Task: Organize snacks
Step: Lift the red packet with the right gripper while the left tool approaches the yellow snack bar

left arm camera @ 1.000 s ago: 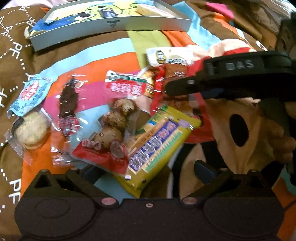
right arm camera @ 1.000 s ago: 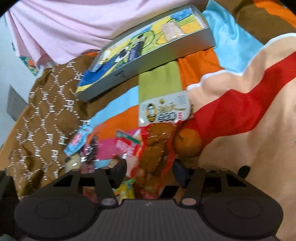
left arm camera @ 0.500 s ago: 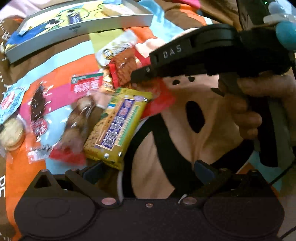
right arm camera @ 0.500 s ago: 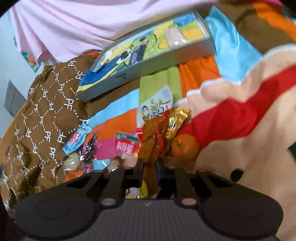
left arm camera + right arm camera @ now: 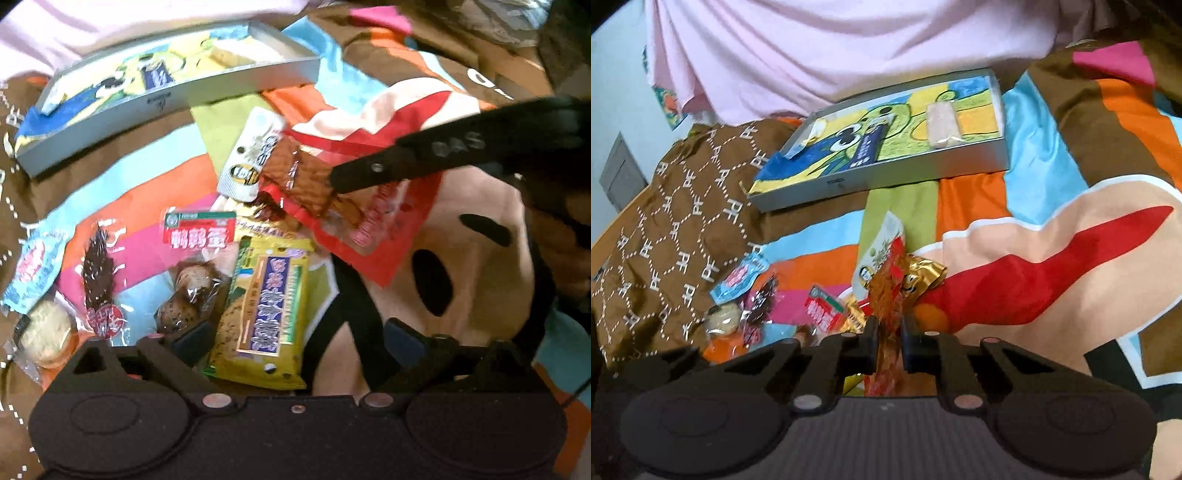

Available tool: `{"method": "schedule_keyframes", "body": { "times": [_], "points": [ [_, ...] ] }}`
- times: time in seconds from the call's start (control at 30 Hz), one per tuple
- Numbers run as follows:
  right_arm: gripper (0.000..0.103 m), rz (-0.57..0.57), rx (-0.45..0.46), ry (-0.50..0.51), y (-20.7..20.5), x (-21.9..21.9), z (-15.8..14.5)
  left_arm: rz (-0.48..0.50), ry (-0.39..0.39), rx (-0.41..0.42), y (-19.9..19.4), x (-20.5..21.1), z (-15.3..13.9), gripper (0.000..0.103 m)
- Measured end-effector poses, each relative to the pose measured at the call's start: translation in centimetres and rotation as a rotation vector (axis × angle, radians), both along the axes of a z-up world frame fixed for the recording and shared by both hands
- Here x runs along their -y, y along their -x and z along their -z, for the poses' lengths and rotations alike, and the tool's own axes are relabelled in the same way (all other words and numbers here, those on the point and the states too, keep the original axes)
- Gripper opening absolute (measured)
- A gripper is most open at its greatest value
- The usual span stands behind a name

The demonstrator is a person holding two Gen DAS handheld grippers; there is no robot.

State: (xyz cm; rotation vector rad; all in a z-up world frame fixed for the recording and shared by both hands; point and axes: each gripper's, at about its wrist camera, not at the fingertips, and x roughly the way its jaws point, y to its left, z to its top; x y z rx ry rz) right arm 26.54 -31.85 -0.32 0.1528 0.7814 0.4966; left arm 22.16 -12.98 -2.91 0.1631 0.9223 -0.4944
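In the left wrist view, the left gripper [image 5: 295,341] hangs low over the bedspread [image 5: 155,177] with its jaws spread wide and nothing between them. The bottom edge of a yellow cracker packet [image 5: 264,314] lies in the gap, its lower end cut off by the gripper body. Just left of it, a clear bag of brown eggs [image 5: 192,288] is partly hidden behind the left finger [image 5: 190,338]. Further left lie a dark dried-fruit packet [image 5: 98,280] and a round cookie [image 5: 46,332], with a blue wrapper [image 5: 31,266] near the frame edge.

Beyond, the right gripper [image 5: 888,339] is pinched tight on a red snack bag [image 5: 354,218], which hangs tilted above the pile. Motion blur smears its print, and in the right wrist view its lower part disappears behind the fingers. A gold wrapper [image 5: 921,277] and an orange [image 5: 929,314] sit beside it, the orange mostly hidden.

Farthest off, a grey tray [image 5: 886,177] holds a pale bar [image 5: 942,123] and a dark blue packet [image 5: 866,151]; a pink cloth [image 5: 849,48] rises behind it.
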Motion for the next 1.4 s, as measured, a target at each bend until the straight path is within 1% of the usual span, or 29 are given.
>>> {"method": "schedule_keyframes", "body": {
  "times": [0.07,0.13,0.27,0.3,0.33,0.37,0.4,0.43,0.47,0.53,0.7,0.83,0.9,0.97,1.07,1.13,1.23,1.3,1.33,1.4],
  "points": [
    [0.014,-0.013,-0.005,0.004,0.0,-0.1,0.1,-0.019,0.013,-0.007,-0.5,-0.4,0.2,0.093],
    [0.014,-0.016,-0.008,0.005,-0.1,-0.2,0.3,-0.033,0.023,-0.007,-1.0,-0.6,0.2,0.089],
    [0.015,0.003,-0.04,-0.001,-0.7,0.1,0.8,-0.049,0.043,-0.019,-2.0,-0.8,0.2,0.082],
    [0.016,0.008,-0.051,-0.008,-0.9,0.3,1.0,-0.052,0.047,-0.024,-2.2,-0.8,0.2,0.078],
    [0.019,0.012,-0.062,-0.018,-1.1,0.4,1.2,-0.051,0.052,-0.029,-2.4,-0.9,0.2,0.072],
    [0.021,0.018,-0.074,-0.028,-1.3,0.6,1.3,-0.048,0.056,-0.035,-2.4,-0.9,0.2,0.068],
    [0.023,0.021,-0.082,-0.036,-1.4,0.7,1.5,-0.046,0.057,-0.046,-2.5,-0.8,0.2,0.058],
    [0.024,0.024,-0.091,-0.042,-1.7,0.7,1.7,-0.045,0.056,-0.067,-2.6,-0.8,0.3,0.051],
    [0.027,0.026,-0.101,-0.048,-1.9,0.7,1.9,-0.045,0.059,-0.085,-2.8,-0.8,0.5,0.051],
    [0.031,0.021,-0.12,-0.059,-2.3,0.6,2.4,-0.05,0.053,-0.076,-2.5,-0.7,0.6,0.051],
    [0.032,-0.01,-0.149,-0.084,-2.4,0.2,2.8,-0.069,0.02,-0.075,-2.2,-0.1,0.8,0.051],
    [0.036,-0.035,-0.185,-0.053,-2.4,-0.4,3.3,-0.081,-0.029,-0.068,-1.8,0.2,0.7,0.049],
    [0.036,-0.036,-0.191,-0.055,-2.3,-0.4,3.4,-0.081,-0.054,-0.061,-1.5,0.1,0.6,0.049],
    [0.02,-0.045,-0.171,-0.059,-2.0,-0.4,3.2,-0.088,-0.076,-0.056,-1.2,-0.2,0.5,0.049],
    [0.018,-0.071,-0.092,0.006,-0.9,-1.0,2.3,-0.111,-0.097,-0.059,-0.9,-0.8,0.3,0.049],
    [0.018,-0.078,-0.023,0.068,0.1,-1.6,1.6,-0.124,-0.113,-0.056,-0.8,-1.1,0.1,0.049],
    [0.017,-0.105,0.166,0.232,2.5,-3.0,0.3,-0.125,-0.13,-0.043,-0.4,-1.5,0.1,0.049],
    [0.017,-0.132,0.262,0.322,4.0,-3.9,0.1,-0.12,-0.135,-0.033,-0.1,-1.7,0.2,0.049],
    [0.017,-0.148,0.272,0.34,4.3,-4.2,0.1,-0.119,-0.134,-0.029,-0.1,-1.7,0.2,0.049],
    [0.017,-0.178,0.239,0.335,4.5,-4.6,0.4,-0.12,-0.13,-0.032,0.0,-2.0,0.2,0.05]
  ]
}}
